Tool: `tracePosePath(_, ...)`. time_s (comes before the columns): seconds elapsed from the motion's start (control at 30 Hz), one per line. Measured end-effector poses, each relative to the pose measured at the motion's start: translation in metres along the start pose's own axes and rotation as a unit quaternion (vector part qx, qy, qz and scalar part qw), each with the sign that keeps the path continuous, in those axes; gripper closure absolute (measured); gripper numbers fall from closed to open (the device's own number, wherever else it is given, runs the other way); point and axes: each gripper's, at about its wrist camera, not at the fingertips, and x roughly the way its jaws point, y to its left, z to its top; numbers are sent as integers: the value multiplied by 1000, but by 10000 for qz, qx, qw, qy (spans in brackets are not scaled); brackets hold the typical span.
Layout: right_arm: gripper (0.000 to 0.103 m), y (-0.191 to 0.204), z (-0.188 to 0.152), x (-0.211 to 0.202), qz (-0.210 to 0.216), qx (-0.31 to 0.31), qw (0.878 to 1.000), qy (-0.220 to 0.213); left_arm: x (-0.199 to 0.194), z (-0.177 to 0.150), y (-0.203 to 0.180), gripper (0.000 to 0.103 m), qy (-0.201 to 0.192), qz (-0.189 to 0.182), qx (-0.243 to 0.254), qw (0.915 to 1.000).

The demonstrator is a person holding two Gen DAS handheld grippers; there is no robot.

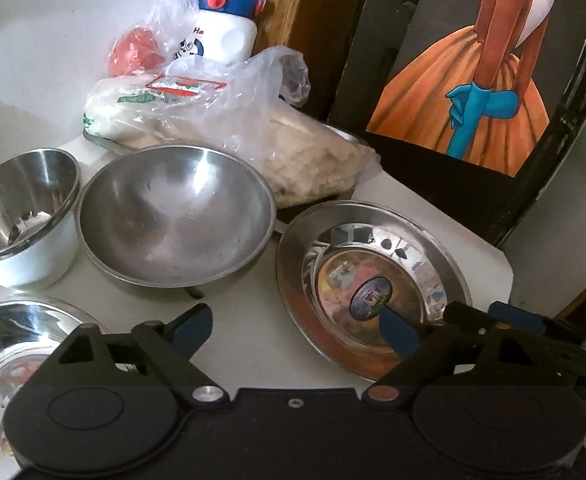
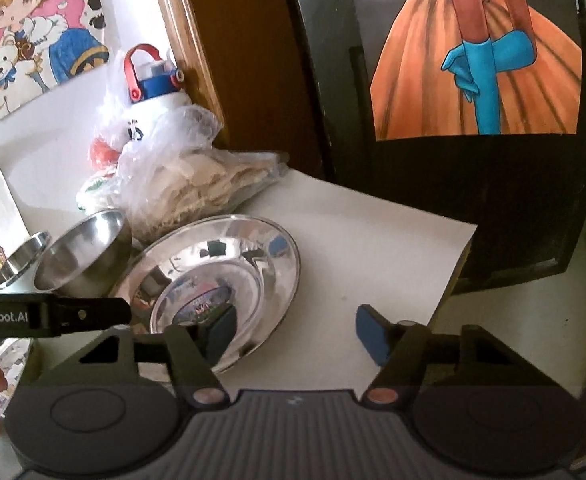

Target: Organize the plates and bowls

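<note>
Tongs on both hands gape, gripping nothing: left tongs (image 1: 297,330) and right tongs (image 2: 297,330) hover over the steel plate (image 1: 369,280).

left gripper (image 1: 295,330): black housing, blue pads, round caps, silver and copper pivot pins. right gripper (image 2: 295,332): same build, ribbed grey centre; white lettering on the neighbouring arm.

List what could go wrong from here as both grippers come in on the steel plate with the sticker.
1. Both the left gripper and right gripper crowd the same steel plate; their fingers could knock together.
2. The plate sits close to the table edge; a nudge may push it toward the drop.
3. The large bowl stands very near the plate's rim, so lifting the plate might bump it.
</note>
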Motion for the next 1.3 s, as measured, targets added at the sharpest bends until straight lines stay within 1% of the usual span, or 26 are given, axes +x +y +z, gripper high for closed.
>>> tracePosePath(0.03,37,0,0,2,-17,5,10000,16,1,0,1,15,16,-15,-35,10000)
tracePosePath(0.1,39,-1,0,4,-28,10,10000,-4,4,0,3,20,54,-60,-124,9999)
tracePosePath(0.13,42,-1,1,5,-39,28,10000,-12,5,0,4,21,69,-81,-162,9998)
tracePosePath(0.2,46,0,3,7,-50,58,10000,-19,8,-1,5,30,108,-116,-256,9995)
tracePosePath(0.23,47,1,4,8,-50,66,10000,-23,9,-1,6,32,128,-131,-303,9994)
tracePosePath(0.27,51,2,5,10,-55,74,10000,-26,9,-2,4,37,98,-101,-285,9995)
tracePosePath(0.3,58,2,5,12,-45,82,9999,-36,9,-3,4,45,101,-126,-299,9994)
tracePosePath(0.33,63,3,6,14,-36,98,9999,-45,10,-3,4,49,135,-179,-348,9991)
tracePosePath(0.37,65,3,5,14,-12,125,9999,-57,10,-3,4,54,127,-200,-382,9990)
tracePosePath(0.43,75,4,5,16,22,166,9998,-80,10,-4,4,60,108,-161,-455,9988)
tracePosePath(0.47,77,4,5,16,42,187,9998,-93,10,-4,4,66,109,-166,-488,9986)
tracePosePath(0.5,81,5,5,16,74,206,9997,-105,11,-4,4,74,128,-165,-530,9984)
tracePosePath(0.53,81,5,4,16,101,218,9996,-115,11,-4,5,76,158,-220,-583,9979)
tracePosePath(0.57,81,6,3,16,88,224,9996,-114,11,-4,5,81,159,-272,-619,9976)
tracePosePath(0.7,82,7,1,13,79,246,9996,-114,8,-6,1,81,119,-201,-543,9982)
tracePosePath(0.93,82,3,-8,0,64,354,9993,-77,1,-11,-4,82,185,-233,-489,9984)
tracePosePath(1.03,82,0,-14,-10,55,412,9991,-68,-5,-15,-7,82,235,-256,-431,9985)
tracePosePath(1.3,82,-2,-34,-46,-18,534,9985,-111,-31,-34,-18,83,220,-397,-235,9987)
